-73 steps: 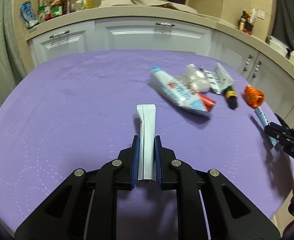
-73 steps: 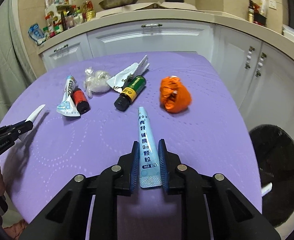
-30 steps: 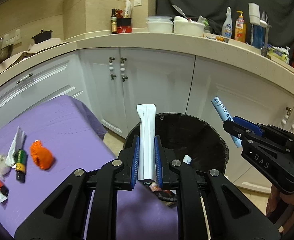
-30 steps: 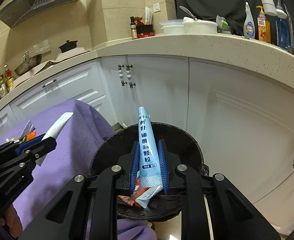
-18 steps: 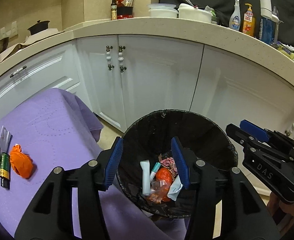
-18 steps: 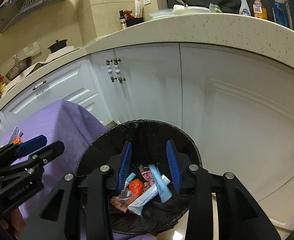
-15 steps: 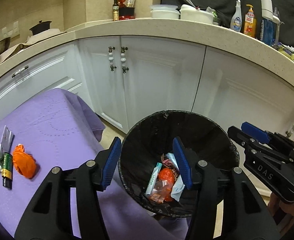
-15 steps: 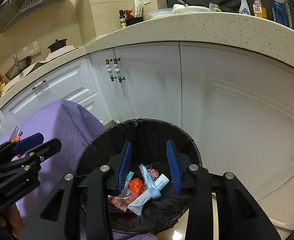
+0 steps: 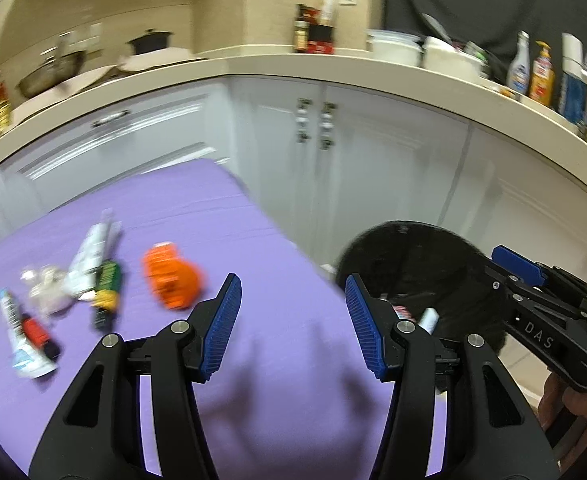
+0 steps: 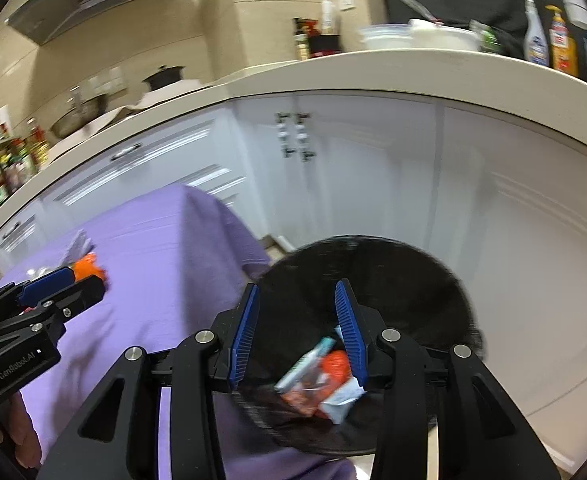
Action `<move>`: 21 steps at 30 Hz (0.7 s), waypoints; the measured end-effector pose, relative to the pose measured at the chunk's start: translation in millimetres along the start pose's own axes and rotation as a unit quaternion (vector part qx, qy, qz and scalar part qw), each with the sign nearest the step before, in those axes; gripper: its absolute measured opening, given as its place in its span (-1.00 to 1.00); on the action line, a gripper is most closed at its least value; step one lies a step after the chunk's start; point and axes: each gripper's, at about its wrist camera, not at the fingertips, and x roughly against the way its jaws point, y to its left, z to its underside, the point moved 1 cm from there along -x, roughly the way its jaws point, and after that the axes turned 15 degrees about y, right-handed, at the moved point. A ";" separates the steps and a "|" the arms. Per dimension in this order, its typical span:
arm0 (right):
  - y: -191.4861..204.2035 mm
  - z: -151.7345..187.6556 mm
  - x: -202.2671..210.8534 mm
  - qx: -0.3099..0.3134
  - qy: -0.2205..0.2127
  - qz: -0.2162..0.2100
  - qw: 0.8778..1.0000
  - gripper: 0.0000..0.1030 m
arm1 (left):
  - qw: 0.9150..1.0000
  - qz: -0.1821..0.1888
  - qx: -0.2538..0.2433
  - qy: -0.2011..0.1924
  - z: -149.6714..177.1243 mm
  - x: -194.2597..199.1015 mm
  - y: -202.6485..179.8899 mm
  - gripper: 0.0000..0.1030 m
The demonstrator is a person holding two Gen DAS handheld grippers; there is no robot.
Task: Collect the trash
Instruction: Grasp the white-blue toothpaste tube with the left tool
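My left gripper [image 9: 293, 322] is open and empty, over the right edge of the purple table [image 9: 197, 220]. Ahead of it to the left lie an orange wrapper [image 9: 171, 282], a green bottle [image 9: 105, 294], a white sachet [image 9: 91, 256], a clear bag [image 9: 47, 290] and a tube with a red cap [image 9: 23, 330]. My right gripper [image 10: 297, 330] hangs above the black bin [image 10: 393, 264]; its jaws are opening with nothing between them. Wrappers and tubes [image 10: 319, 378] lie in the bin below it. The bin [image 9: 413, 264] also shows right of the left gripper.
White cabinet doors [image 10: 373, 184] stand close behind the bin under a pale counter [image 9: 333, 66] carrying bottles, bowls and a pot. The table's corner drapes down [image 10: 221, 232] beside the bin. A hand [image 9: 565, 396] holds the right gripper's body [image 9: 541, 312].
Both grippers let their tubes drop into the bin and opened. The left gripper has since swung left, from above the bin to above the table's edge; the right one stays over the bin.
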 end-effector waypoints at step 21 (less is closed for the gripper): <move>155.3 -0.7 -22.6 0.135 0.032 -0.082 0.987 -0.22 | 0.980 -0.111 0.163 0.014 64.1 39.7 171.7 0.03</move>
